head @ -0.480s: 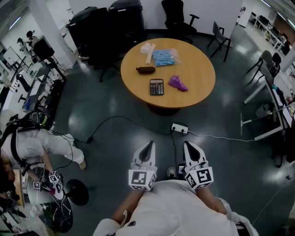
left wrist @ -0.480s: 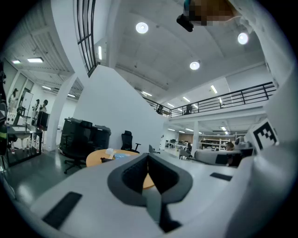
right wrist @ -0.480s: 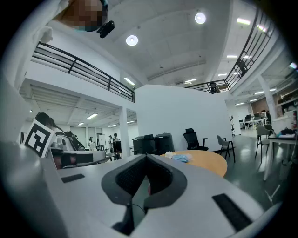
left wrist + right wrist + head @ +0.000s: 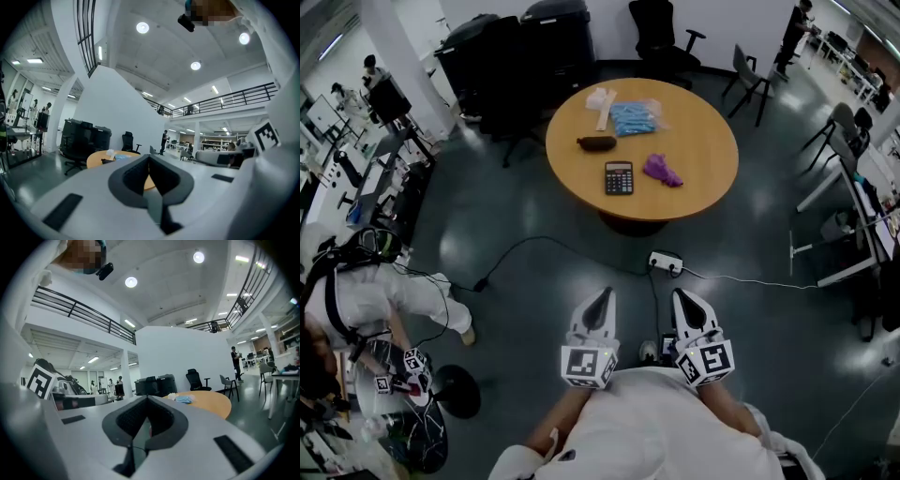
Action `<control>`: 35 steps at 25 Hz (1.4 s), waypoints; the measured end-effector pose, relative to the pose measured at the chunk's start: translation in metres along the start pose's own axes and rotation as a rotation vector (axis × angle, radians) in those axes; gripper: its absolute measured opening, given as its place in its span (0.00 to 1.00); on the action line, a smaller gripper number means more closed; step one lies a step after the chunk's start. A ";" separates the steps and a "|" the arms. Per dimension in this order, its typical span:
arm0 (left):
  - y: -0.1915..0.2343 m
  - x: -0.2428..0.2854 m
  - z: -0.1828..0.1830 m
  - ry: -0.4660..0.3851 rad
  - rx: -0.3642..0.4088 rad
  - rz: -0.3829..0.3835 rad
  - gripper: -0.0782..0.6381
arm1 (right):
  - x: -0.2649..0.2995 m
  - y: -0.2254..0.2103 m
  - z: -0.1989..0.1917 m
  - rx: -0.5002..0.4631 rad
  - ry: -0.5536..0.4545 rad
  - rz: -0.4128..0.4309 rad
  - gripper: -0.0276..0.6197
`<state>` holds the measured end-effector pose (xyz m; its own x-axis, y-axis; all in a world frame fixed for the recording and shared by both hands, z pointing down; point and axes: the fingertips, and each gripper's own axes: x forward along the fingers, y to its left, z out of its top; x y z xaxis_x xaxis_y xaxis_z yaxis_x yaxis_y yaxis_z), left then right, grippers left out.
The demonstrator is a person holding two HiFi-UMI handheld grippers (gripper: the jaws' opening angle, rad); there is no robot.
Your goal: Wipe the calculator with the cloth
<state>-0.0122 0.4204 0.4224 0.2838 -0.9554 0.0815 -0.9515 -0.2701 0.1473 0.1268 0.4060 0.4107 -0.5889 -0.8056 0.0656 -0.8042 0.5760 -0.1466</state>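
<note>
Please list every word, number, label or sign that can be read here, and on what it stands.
No text can be read.
calculator: keys and display too small to read.
left hand-held gripper and right hand-held gripper: only square black-and-white patterns, no letters.

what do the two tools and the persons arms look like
The left tool and right tool look alike: smooth white shells that taper to a point, lined inside with dark grey pads. At its back end each carries a white cube printed with black square markers. The person wears a white top.
</note>
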 end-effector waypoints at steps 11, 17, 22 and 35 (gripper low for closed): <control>-0.008 0.019 -0.007 -0.002 -0.015 0.027 0.12 | -0.001 -0.026 0.005 -0.026 0.001 0.014 0.07; -0.010 0.048 -0.012 0.001 -0.031 0.091 0.12 | 0.016 -0.057 0.005 -0.027 0.016 0.068 0.07; -0.013 0.069 -0.015 0.012 -0.024 0.118 0.12 | 0.035 -0.078 0.002 -0.045 0.031 0.113 0.07; 0.082 0.195 -0.009 0.032 -0.015 -0.002 0.12 | 0.161 -0.112 0.000 -0.002 0.003 0.007 0.07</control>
<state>-0.0340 0.2134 0.4587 0.2892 -0.9506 0.1130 -0.9493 -0.2695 0.1618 0.1220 0.2118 0.4375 -0.5944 -0.8013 0.0679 -0.8005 0.5814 -0.1454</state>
